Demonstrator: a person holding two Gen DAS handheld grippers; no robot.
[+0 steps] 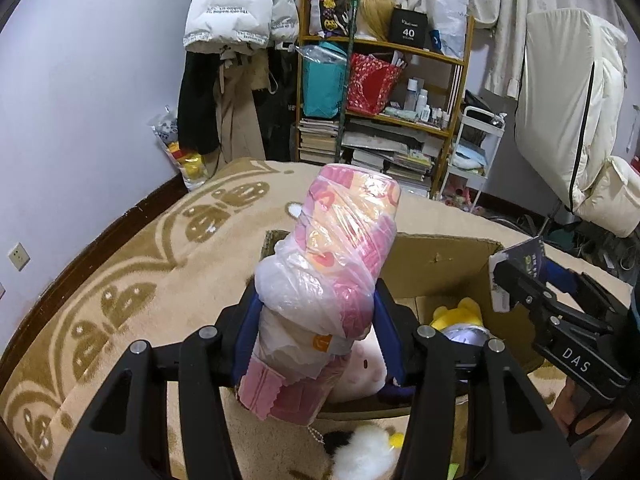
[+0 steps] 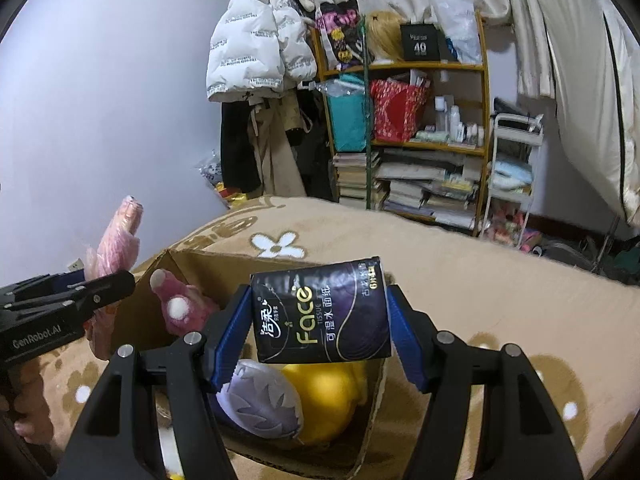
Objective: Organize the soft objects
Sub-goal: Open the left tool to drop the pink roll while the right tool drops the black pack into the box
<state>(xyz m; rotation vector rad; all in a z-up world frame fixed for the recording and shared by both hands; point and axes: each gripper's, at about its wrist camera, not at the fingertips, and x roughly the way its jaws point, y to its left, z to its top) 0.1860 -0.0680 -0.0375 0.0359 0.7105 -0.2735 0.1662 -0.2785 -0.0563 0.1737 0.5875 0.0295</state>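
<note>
My left gripper [image 1: 316, 316] is shut on a pink pack wrapped in clear plastic [image 1: 340, 240], held upright above the near edge of an open cardboard box [image 1: 440, 260]. It also shows in the right wrist view [image 2: 120, 236]. My right gripper [image 2: 320, 320] is shut on a dark tissue pack marked "Face" [image 2: 320, 312], held over the box [image 2: 192, 264]. Inside the box lie a pink plush [image 2: 180, 308], a yellow plush [image 2: 328, 396] and a purple-grey leaf-pattern cushion [image 2: 260, 400].
The box stands on a tan patterned blanket [image 1: 120, 280]. A white and black fluffy toy [image 1: 360, 452] lies in front of the box. A wooden shelf [image 1: 380, 100] with books and bags, hanging coats [image 1: 240, 40] and a white cart [image 1: 476, 148] stand behind.
</note>
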